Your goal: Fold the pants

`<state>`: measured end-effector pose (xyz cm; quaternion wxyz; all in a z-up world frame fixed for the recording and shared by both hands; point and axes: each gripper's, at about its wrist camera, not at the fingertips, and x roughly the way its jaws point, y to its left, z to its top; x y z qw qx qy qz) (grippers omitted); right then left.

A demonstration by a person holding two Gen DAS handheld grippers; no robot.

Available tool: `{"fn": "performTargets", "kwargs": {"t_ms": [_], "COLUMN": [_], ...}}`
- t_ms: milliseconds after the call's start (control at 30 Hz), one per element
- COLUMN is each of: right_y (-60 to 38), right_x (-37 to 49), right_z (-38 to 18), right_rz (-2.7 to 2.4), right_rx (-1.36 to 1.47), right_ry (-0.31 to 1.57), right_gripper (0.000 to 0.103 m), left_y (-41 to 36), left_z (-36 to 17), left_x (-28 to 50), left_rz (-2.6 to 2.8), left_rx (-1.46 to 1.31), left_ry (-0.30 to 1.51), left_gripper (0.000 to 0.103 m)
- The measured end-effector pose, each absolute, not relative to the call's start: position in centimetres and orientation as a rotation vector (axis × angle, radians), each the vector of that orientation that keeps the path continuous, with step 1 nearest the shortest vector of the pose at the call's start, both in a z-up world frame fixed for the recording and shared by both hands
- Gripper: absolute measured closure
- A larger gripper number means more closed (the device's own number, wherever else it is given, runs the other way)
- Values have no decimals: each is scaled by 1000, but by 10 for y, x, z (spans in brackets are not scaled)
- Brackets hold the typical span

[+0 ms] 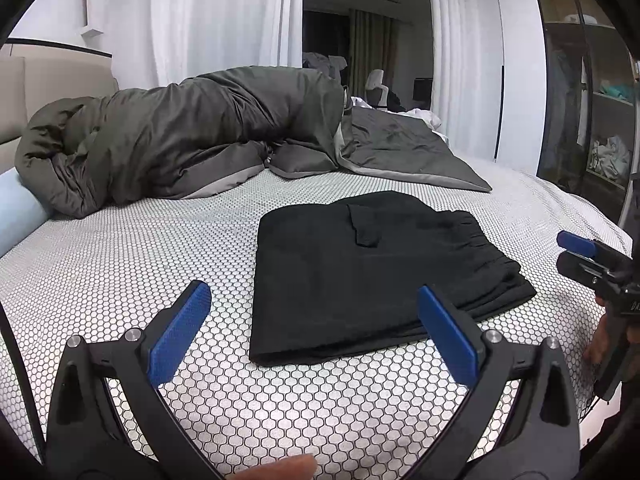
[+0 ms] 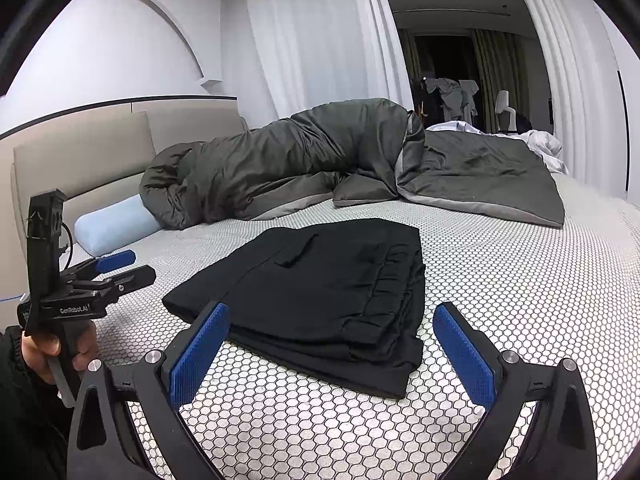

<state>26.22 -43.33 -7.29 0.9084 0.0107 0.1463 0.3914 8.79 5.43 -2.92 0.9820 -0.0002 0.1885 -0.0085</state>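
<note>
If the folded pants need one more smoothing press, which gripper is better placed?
Probably the right gripper: its open jaws frame the near edge of the black pants. The left gripper, also open, sits mostly beside them.

left tool [image 1: 314, 330] jaws wide, empty | right tool [image 2: 332, 350] jaws wide, empty

The right gripper [image 2: 332, 344] fills the bottom of the frame, its blue-padded jaws spread wide with nothing between them but the honeycomb-patterned bed cover [image 2: 520, 288]. Just beyond, at centre frame, the black pants [image 2: 320, 288] lie folded into a flat stack, the layered edges facing the lower right. At the left edge a hand [image 2: 48, 344] holds the left gripper [image 2: 124, 268], which points right, clear of the pants. Across the middle, a grey duvet [image 2: 320, 160] lies bunched, a pale blue pillow [image 2: 116, 228] at its left end.
</note>
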Motion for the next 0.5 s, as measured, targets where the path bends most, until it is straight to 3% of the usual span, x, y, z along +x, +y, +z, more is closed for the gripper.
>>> {"fn": "performTargets", "kwargs": {"t_ms": [500], "right_y": [-427], "right_x": [259], "right_z": [-73], "right_rz": [826], "right_rx": [25], "right_ry": [308], "right_gripper": [0], "left_y": [66], "left_z": [-27], "left_x": [88], "left_rz": [-19], "left_rx": [-37], "left_ry": [376], "left_gripper": [1]}}
